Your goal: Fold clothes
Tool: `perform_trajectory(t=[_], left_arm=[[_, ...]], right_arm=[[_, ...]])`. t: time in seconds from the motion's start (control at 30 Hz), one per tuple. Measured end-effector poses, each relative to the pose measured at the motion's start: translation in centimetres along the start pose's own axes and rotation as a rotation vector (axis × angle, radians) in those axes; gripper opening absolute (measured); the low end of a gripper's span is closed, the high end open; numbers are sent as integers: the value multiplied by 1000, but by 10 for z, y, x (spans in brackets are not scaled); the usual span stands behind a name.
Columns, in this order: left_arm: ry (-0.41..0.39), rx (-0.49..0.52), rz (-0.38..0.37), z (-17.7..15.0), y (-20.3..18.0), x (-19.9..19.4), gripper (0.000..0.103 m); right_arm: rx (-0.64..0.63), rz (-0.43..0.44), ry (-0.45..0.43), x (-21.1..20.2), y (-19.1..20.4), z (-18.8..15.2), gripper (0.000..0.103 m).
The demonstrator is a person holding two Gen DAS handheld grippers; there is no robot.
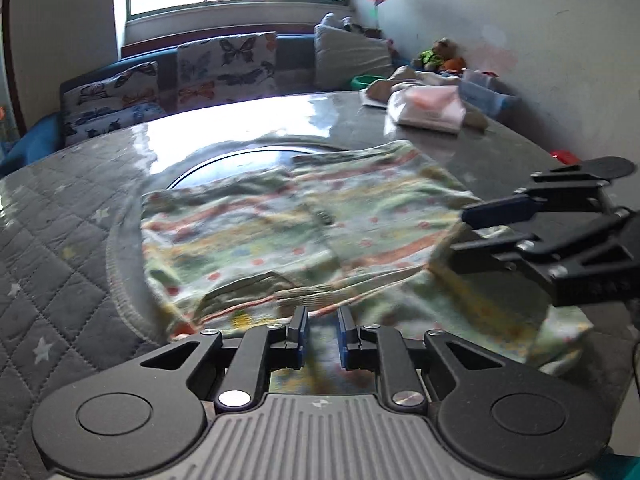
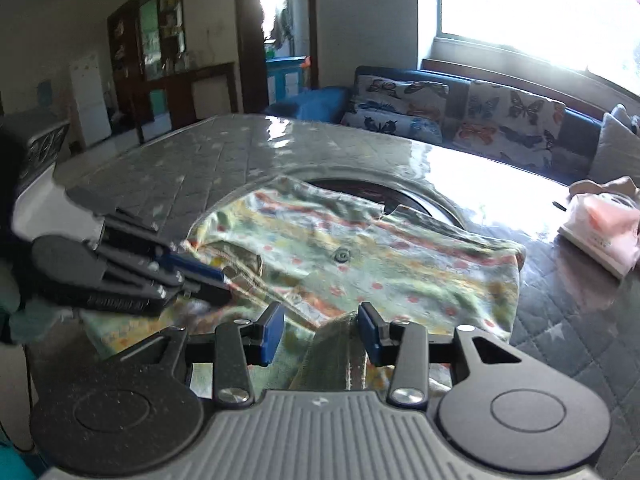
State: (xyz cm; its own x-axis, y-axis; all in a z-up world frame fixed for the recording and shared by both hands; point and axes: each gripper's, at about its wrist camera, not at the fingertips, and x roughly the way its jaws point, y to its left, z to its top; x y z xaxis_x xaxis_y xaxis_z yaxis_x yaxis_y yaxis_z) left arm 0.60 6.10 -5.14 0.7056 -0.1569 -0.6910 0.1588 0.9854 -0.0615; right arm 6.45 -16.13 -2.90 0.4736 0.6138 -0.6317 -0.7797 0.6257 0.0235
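One patterned garment (image 1: pixel 296 236) on the table (image 1: pixel 60 240), its near hem pinched by two claws, left (image 1: pixel 323 334) and right (image 2: pixel 322 332).

The tabletop (image 1: pixel 60 240) has a grey quilted cover with small stars under a shiny clear sheet, and window light reflects strongly on its far part. In the middle is a dark round disc (image 1: pixel 240 160) with a raised grey rim. A garment (image 1: pixel 304 232) with coloured stripes and dots lies spread over the disc and the near side. Near the far right edge lies a stack of pink and white clothes (image 1: pixel 428 108).
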Motion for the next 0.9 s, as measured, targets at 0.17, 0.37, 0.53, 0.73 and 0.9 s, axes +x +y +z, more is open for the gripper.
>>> perform_trajectory(t=[0.17,0.37,0.53,0.73,0.9], left_arm=[[-43,36,10,0,13,-18,36],[9,94,-12,3,37,-7,40],[30,153,-78,6,46,-1,40],[49,201,-151,3,44,3,28],[20,223,-117,2,38,-2,5]], right_arm=[[28,-26,38,2,-11,-7,42],[182,6,89,12,-34,-19,39],[182,-4,85,13,-32,-20,29],[181,-14,69,11,-30,-16,20],[161,-23,45,7,-25,-11,18]])
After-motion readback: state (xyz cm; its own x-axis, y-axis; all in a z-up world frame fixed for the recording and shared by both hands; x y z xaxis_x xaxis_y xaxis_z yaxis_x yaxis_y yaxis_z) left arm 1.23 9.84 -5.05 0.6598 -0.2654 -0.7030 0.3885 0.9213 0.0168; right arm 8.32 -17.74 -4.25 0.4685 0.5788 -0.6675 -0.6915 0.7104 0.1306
